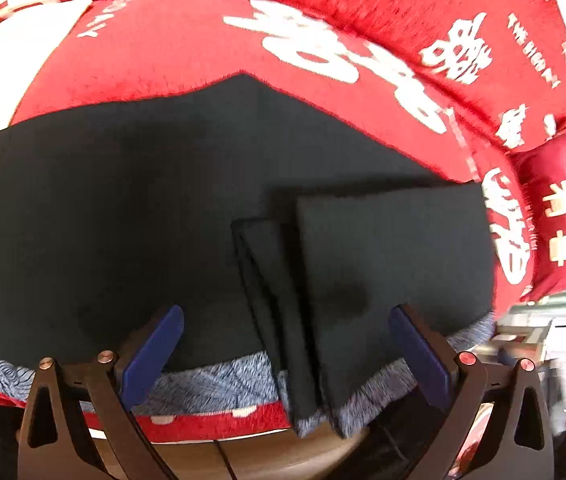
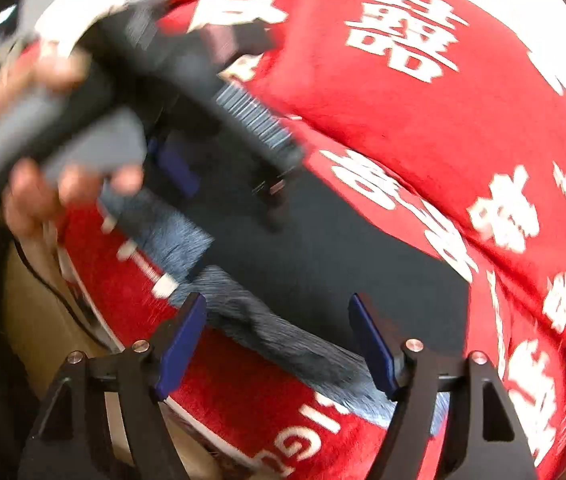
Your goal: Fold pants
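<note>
While the pants lie dark across mid-frame on the red blanket, leg ends already doubled over at right, my left gripper and right gripper gape empty; next, I judge, pinch that folded edge.

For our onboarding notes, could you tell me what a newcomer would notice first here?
First the bright red blanket with large white characters, filling the background. On it lie the dark pants, a folded stack on their right side. In the right wrist view, a blurred hand holds the left tool at upper left.
</note>
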Demonstrator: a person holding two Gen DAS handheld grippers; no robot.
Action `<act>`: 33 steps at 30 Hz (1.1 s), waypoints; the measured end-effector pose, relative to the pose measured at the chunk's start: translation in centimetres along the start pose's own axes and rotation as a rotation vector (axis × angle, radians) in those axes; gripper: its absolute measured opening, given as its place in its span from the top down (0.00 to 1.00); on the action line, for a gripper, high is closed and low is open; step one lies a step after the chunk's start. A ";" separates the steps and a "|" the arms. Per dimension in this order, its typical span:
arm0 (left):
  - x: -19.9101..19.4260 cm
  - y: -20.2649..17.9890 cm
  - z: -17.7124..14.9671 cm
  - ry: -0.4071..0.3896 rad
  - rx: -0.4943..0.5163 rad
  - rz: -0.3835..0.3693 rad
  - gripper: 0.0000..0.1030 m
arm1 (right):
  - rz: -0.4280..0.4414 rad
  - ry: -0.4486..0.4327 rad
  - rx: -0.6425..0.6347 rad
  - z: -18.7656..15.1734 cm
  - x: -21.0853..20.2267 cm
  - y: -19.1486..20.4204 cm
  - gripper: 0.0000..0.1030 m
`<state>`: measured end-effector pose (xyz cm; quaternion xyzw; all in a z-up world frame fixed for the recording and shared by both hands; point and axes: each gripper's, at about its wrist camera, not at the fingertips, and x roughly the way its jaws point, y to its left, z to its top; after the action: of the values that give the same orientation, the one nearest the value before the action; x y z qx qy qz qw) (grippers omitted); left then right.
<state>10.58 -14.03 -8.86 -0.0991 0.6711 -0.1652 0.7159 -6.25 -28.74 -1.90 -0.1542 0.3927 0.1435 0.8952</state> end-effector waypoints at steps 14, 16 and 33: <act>2.2 -6.0 -0.1 -0.035 0.167 0.206 0.75 | -0.105 -0.020 0.297 -0.9 1.8 -9.6 0.25; 1.9 -6.7 0.2 -0.027 0.171 0.191 0.77 | -0.113 -0.026 0.319 -1.3 1.5 -10.3 0.25; 1.2 -4.6 4.2 -0.042 0.167 0.148 0.77 | 0.040 -0.054 0.609 -4.0 1.8 -14.9 0.25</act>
<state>14.35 -19.07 -7.99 0.0075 0.6454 -0.1653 0.7457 -2.08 -43.66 -3.33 0.1326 0.3967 0.0407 0.9074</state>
